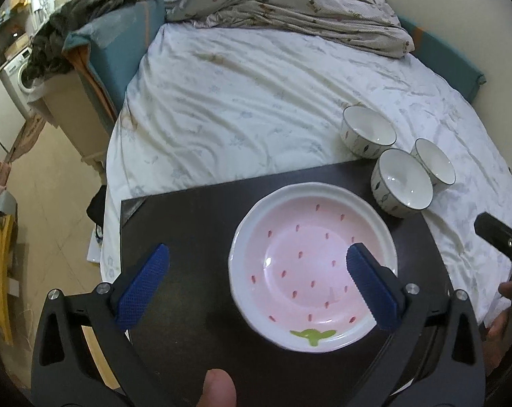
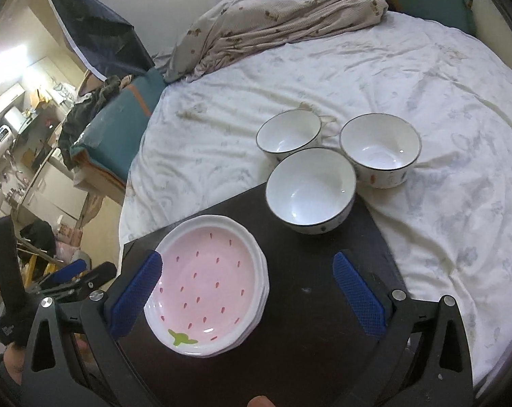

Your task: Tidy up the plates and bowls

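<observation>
A pink strawberry-pattern plate (image 1: pixel 310 268) tops a stack of plates (image 2: pixel 208 281) on a dark board (image 1: pixel 188 224) laid on the bed. One white bowl (image 2: pixel 311 190) stands on the board's far right corner. Two more white bowls (image 2: pixel 289 134) (image 2: pixel 381 151) rest on the bedsheet behind it. My left gripper (image 1: pixel 257 264) hovers open above the board, its right finger over the plate. Above the board's near side, my right gripper (image 2: pixel 247 271) is open with nothing between its fingers, the plates at its left finger.
A white-sheeted bed (image 1: pixel 242 101) carries a crumpled duvet (image 1: pixel 289 3) at the far end. Teal padding (image 1: pixel 120 54) and a pile of clothes border the bed's left side. Floor and clutter lie to the left (image 1: pixel 45 183).
</observation>
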Tool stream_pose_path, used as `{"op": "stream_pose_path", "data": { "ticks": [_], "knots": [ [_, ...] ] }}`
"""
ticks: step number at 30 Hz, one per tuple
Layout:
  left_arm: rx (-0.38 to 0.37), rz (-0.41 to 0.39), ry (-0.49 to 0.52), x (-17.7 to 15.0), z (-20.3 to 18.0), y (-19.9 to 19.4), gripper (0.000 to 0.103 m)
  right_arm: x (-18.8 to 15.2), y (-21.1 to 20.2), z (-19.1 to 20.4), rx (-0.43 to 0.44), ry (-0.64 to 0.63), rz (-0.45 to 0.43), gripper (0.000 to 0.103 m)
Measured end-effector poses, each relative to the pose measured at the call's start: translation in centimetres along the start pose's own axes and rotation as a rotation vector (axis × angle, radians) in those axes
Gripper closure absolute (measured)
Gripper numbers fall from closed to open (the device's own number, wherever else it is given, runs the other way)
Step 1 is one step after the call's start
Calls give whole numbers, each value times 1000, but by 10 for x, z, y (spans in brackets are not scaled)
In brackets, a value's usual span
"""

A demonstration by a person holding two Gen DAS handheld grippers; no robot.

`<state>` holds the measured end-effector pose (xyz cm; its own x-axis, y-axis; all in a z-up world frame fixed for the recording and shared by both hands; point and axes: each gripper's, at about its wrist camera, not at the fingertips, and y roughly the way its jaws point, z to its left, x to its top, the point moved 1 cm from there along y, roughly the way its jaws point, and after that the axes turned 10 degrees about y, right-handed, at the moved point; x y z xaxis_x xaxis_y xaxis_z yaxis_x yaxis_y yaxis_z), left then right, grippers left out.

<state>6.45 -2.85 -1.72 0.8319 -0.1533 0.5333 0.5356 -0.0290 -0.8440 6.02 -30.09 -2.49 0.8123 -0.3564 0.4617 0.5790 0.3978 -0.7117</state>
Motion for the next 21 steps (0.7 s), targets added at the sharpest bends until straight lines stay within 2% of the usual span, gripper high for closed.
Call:
{"op": "stream_pose_path", "data": {
  "ticks": [3, 5, 9, 12, 15, 21],
  "knots": [
    [-15, -3, -4, 10, -12, -4, 0, 3, -8, -5, -12, -1, -12, 0],
    [-12, 2, 6, 17, -21, -5, 0, 13, -12, -6, 4, -3, 16, 0],
    [-5, 6, 19, 32, -39, -5, 0, 36, -29, -14, -8, -1, -13, 0],
    [-32, -18, 28, 45, -51, -8, 0, 56, -32, -28, -9, 23, -20, 0],
    [-28, -45, 44, 59, -63, -11, 0, 75, -29, -46, -43, 54, -28, 0],
    [-56, 10, 56, 83, -87, 9, 0, 93, -10, -89, -88, 142, -6, 0]
  ]
}}
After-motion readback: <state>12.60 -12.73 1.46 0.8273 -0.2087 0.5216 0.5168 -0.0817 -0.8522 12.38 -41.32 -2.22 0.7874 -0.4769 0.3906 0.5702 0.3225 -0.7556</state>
